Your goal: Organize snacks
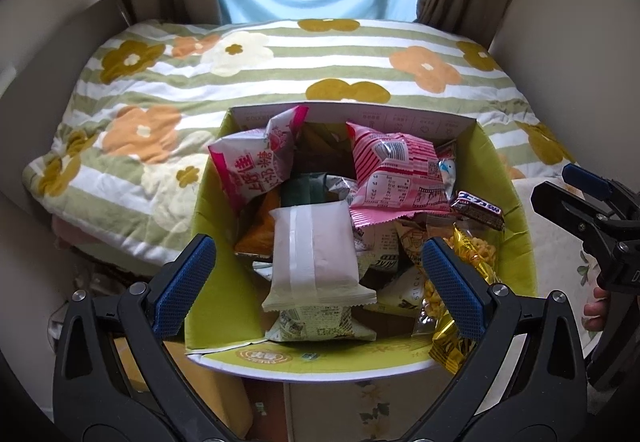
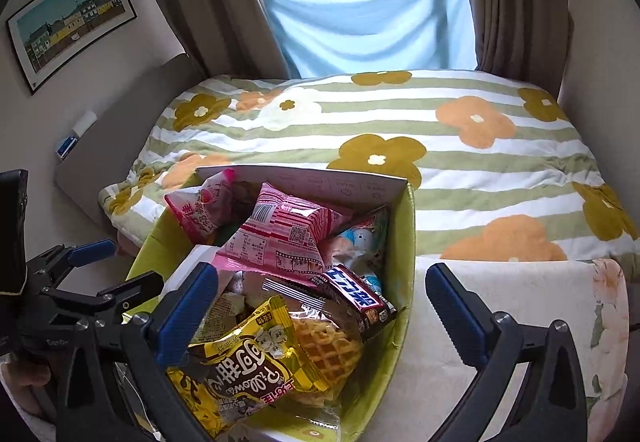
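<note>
An open green cardboard box (image 1: 216, 298) holds several snack packets. A white packet (image 1: 314, 250) lies on top at the front, pink packets (image 1: 396, 170) behind it, a dark chocolate bar (image 1: 478, 210) and a yellow waffle bag (image 1: 472, 254) at the right. My left gripper (image 1: 318, 284) is open and empty, its jaws on either side of the white packet, above it. My right gripper (image 2: 320, 310) is open and empty above the box's right side (image 2: 404, 266), over the yellow waffle bag (image 2: 256, 358) and the chocolate bar (image 2: 356, 298). The pink packet (image 2: 280, 238) lies behind.
The box stands in front of a bed with a green-striped flowered quilt (image 1: 280, 82). A floral cloth surface (image 2: 520, 302) lies right of the box. Brown curtains and a blue cloth (image 2: 368, 14) cover the window behind. A framed picture (image 2: 72, 18) hangs on the left wall.
</note>
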The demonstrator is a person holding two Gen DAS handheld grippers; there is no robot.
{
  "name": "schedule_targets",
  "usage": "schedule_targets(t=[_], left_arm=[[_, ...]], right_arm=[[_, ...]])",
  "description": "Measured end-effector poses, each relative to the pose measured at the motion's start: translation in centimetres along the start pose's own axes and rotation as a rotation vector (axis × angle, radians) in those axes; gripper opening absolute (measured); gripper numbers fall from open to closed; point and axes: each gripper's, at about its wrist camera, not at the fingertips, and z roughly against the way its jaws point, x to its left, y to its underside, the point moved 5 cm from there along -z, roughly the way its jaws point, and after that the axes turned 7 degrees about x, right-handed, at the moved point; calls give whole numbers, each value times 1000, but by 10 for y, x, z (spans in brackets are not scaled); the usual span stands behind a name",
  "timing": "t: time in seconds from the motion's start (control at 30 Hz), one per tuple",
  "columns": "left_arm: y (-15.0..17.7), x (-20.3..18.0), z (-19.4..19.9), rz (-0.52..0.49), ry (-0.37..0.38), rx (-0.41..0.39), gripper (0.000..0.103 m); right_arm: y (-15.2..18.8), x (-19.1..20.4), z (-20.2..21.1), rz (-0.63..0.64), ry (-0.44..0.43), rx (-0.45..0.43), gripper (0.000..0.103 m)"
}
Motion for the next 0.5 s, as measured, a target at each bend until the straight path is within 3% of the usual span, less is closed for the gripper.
schedule_targets(t=[0.27, 0.5], left_arm=[[-7, -15, 31, -29, 20, -65, 103], [4, -48, 100, -15, 24, -206, 103]], right_arm=[[2, -4, 31, -26, 39, -43, 103], [5, -13, 96, -10, 72, -154, 103]])
